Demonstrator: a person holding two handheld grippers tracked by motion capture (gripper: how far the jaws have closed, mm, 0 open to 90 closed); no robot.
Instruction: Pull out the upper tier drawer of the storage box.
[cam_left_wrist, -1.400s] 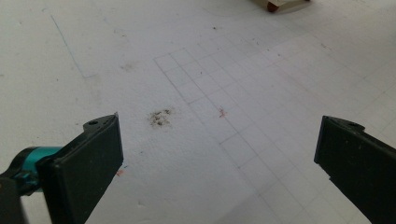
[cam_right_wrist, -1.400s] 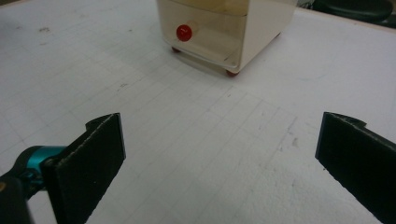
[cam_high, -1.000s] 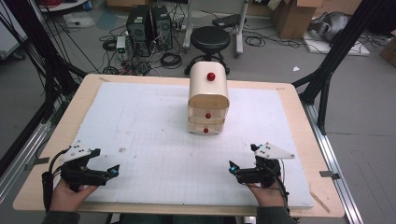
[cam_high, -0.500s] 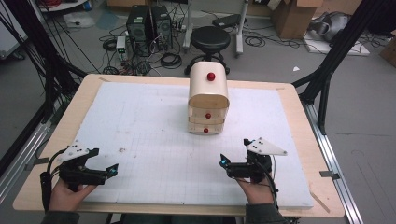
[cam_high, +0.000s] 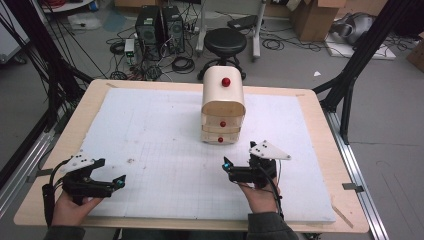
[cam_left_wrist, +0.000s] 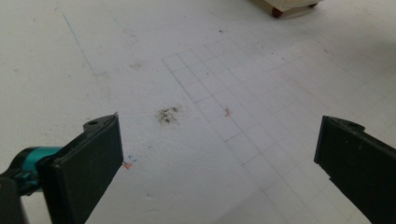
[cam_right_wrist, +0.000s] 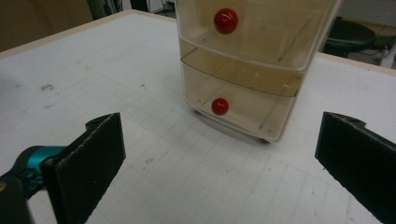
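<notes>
- The left hand-held gripper (cam_high: 121, 182) sits at the lower left of the high view, just where it was a second ago, its jaws spread wide apart and holding nothing; in the left gripper view they frame bare white mat (cam_left_wrist: 196, 84) with a small dark smudge (cam_left_wrist: 168, 115) between them.
- The small chest of drawers (cam_high: 223, 107) stands upright at the centre of the desk (cam_high: 320, 107), above the middle of the high view, both drawers looking shut, each with a red knob.
- The right hand-held gripper (cam_high: 227, 165) has moved: over the last second it has slid leftward and up the frame from the lower right, and now hovers near the chest, below its front (not touching). Its jaws stand wide apart and empty.
- In the right gripper view the lower red knob (cam_right_wrist: 220, 106) lies almost centred between the jaws, the upper knob (cam_right_wrist: 226, 21) at the top.
- My reading: the right hand is lining up on a drawer knob, probably the lower one, while the left waits.
</notes>
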